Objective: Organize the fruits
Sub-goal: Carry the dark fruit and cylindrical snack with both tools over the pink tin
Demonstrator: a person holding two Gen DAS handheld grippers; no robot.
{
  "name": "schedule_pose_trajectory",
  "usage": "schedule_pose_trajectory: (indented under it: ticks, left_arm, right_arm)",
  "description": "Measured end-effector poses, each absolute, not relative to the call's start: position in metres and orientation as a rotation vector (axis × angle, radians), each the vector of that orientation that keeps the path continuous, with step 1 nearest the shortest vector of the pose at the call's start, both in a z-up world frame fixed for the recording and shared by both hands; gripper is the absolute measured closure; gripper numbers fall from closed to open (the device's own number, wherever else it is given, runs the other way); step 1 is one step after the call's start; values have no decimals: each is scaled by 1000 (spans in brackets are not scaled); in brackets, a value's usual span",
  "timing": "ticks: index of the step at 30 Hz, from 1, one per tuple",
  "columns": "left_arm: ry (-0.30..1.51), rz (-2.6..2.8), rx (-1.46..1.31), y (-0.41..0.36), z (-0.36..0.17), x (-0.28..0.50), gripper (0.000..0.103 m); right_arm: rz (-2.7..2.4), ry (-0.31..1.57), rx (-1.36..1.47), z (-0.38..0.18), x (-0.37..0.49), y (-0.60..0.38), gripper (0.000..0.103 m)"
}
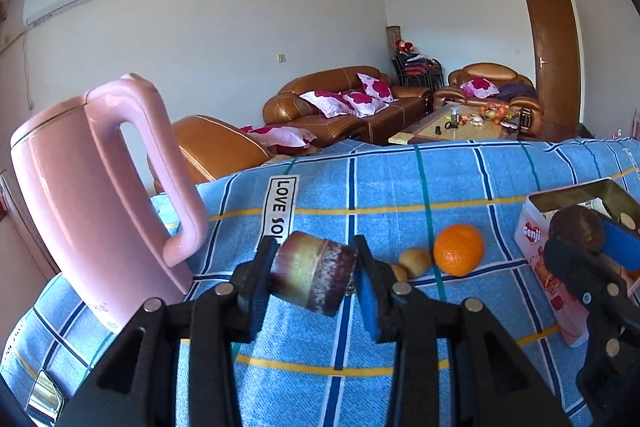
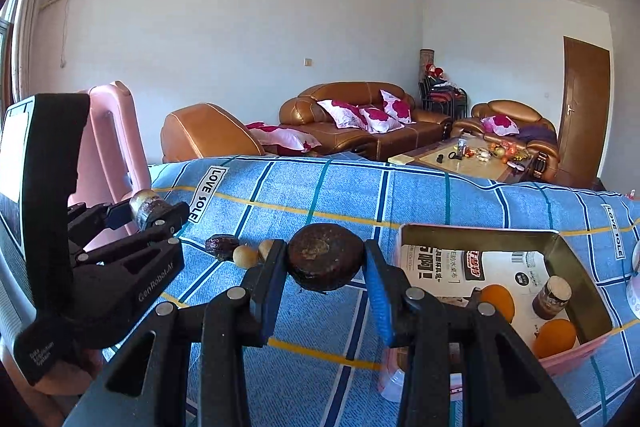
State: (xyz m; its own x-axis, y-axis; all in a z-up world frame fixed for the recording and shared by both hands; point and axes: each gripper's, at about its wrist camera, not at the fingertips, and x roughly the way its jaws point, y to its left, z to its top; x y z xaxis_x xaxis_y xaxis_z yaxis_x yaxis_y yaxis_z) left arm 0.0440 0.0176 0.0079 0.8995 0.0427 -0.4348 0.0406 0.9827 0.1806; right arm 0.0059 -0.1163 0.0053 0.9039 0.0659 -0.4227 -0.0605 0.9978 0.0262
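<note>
Kettle (image 1: 92, 195): glossy, smooth pink plastic. Tablecloth (image 1: 400, 187): matt woven cloth, checked. Tin box (image 2: 568, 267): reflective metal inner walls, printed paper lining. Orange (image 1: 458, 249): finely dimpled, slightly shiny peel. Sofa (image 2: 360, 119): shiny brown leather. Door (image 1: 556, 63): smooth wood.

- "LOVE SOLE" on white tags of the blue checked cloth (image 2: 208, 193).
- "Genji" on the pink box (image 1: 532, 233).
- "GenRobot.AI" on the left gripper (image 2: 156, 213).

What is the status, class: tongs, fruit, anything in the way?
Left tongs shut on cylindrical fruit piece. Right tongs shut on dark round fruit. Box holds oranges; orange waits on cloth. Path unobstructed.
</note>
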Motion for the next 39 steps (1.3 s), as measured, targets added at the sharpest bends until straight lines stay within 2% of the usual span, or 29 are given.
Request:
schedule_pose_trajectory:
  ticks: [39]
  left_arm:
    - [458, 21, 143, -10, 5, 0, 63]
  right_arm:
    - [7, 459, 20, 2, -21, -150, 62]
